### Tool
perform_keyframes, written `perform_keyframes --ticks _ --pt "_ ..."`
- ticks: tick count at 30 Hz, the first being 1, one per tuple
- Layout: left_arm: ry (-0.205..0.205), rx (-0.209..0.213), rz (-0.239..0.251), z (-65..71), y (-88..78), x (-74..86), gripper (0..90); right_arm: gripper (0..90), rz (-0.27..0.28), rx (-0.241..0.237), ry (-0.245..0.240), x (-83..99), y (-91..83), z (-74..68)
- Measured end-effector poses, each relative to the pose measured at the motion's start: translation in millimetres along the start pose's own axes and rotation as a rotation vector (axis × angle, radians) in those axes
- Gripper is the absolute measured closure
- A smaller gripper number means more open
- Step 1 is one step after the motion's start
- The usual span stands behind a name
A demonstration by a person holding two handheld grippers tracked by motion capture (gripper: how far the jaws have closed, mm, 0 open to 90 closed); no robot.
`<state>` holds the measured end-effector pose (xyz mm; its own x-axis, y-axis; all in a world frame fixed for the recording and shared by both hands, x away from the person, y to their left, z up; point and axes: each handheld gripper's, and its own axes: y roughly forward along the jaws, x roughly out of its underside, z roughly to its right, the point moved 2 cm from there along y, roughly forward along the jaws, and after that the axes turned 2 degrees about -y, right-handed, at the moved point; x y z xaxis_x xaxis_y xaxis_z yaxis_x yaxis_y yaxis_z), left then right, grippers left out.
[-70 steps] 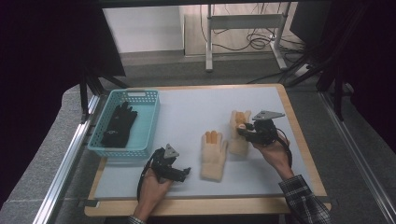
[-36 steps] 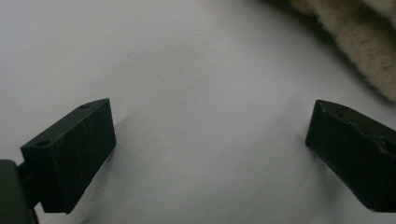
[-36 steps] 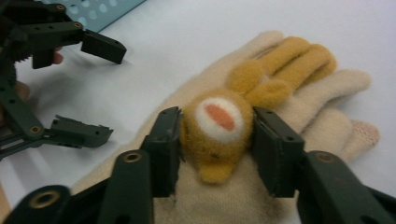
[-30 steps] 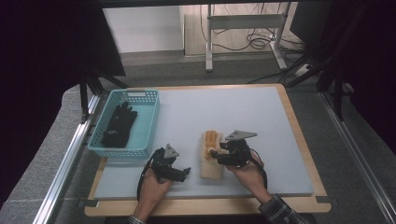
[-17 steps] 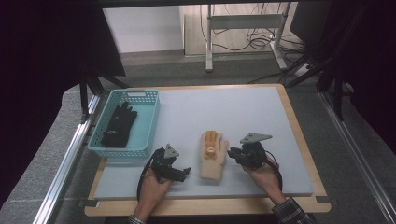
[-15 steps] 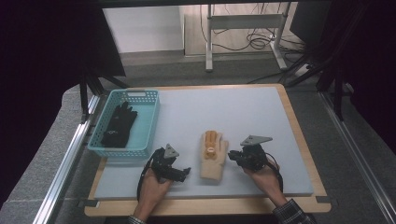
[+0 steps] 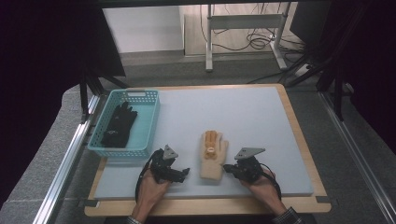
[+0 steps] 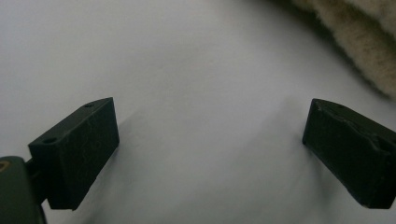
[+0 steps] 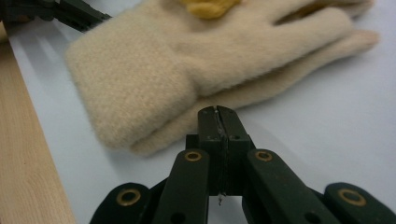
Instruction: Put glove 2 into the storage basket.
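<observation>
A: Gloves first — where do they lie?
B: The cream knit gloves (image 7: 213,154) lie stacked flat on the grey worktop (image 7: 252,116), between the two tools, cuffs toward the person. A yellow patch shows on the top one.
A: And the basket?
B: The blue basket (image 7: 150,122) at the far left holds a black glove (image 7: 119,125). I judge that sorted, with the cream ones left to deal with.
A: Are the tools holding anything?
B: No. The left tool (image 7: 183,173) rests on the worktop with its jaws spread wide, empty, just beside the cuffs. The right tool (image 9: 218,122) has its jaws pressed together on nothing, tip just short of the cuff edge.
</observation>
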<state>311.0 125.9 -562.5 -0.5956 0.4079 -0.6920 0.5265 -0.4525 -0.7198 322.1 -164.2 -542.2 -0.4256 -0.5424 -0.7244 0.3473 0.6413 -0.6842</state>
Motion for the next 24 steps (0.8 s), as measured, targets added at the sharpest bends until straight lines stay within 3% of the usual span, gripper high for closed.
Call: perform_keyframes --ticks 8,24 --pt "-0.028 -0.012 -0.002 -11.1 -9.5 11.5 1.2 87.5 0.008 -0.023 -0.022 -10.0 13.8 -10.1" --pt "-0.044 -0.025 -0.004 -14.7 -13.7 16.9 1.5 83.3 0.010 -0.033 -0.053 -36.3 51.9 -28.8"
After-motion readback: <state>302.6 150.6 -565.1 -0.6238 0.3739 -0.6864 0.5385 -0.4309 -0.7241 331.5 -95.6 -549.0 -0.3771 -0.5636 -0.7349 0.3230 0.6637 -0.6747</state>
